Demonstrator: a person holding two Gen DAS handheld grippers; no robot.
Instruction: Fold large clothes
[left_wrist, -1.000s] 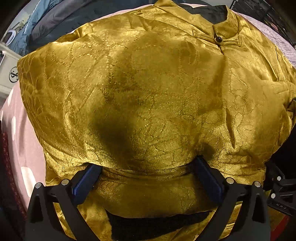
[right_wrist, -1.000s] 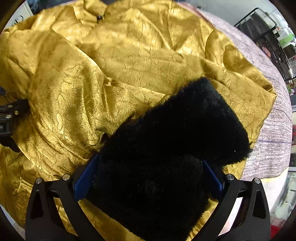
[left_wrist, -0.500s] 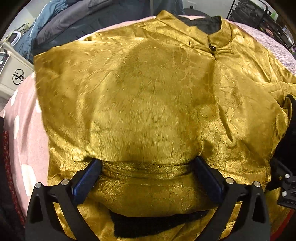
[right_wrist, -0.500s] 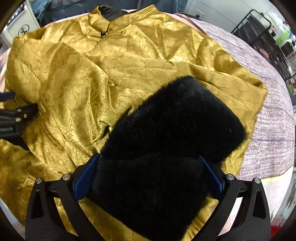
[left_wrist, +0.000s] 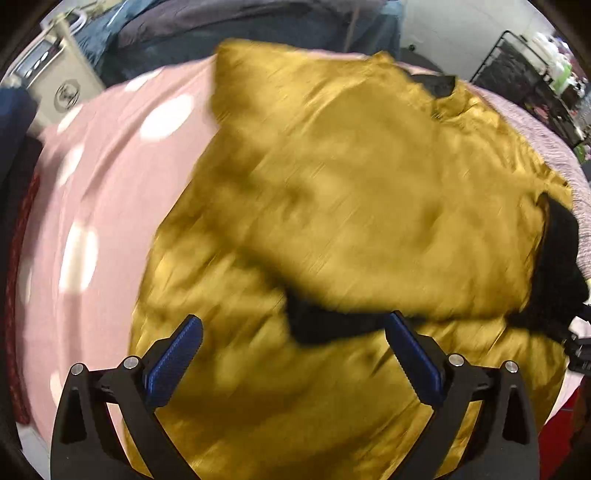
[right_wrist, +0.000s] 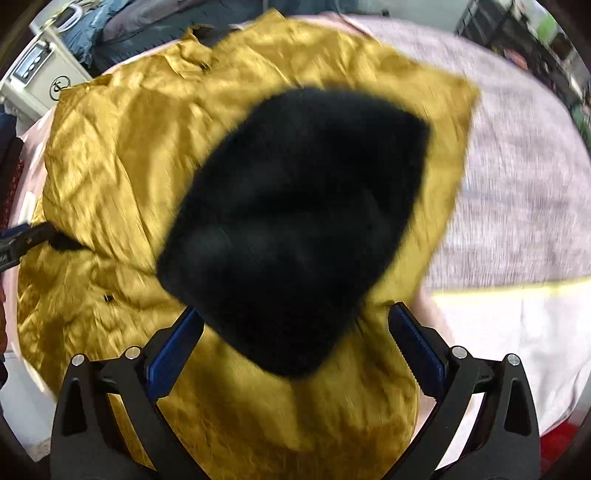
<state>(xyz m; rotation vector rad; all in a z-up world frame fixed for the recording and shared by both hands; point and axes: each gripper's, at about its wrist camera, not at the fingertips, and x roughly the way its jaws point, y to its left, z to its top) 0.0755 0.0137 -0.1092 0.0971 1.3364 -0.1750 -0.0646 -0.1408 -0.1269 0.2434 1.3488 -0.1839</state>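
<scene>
Fingers of the left gripper (left_wrist: 293, 345) and right gripper (right_wrist: 295, 332) stand spread, released. Shiny gold satin jacket (left_wrist: 369, 192) with black fleece lining (right_wrist: 295, 221) lies beneath them on the pink dotted bedcover (left_wrist: 103, 177).

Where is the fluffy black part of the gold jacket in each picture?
Left wrist view: black lining at the right edge, and more peeking out low in the middle.
Right wrist view: black lining fills the middle, above the right claw.
Shared landmark: the beige box, upper left in both.
</scene>
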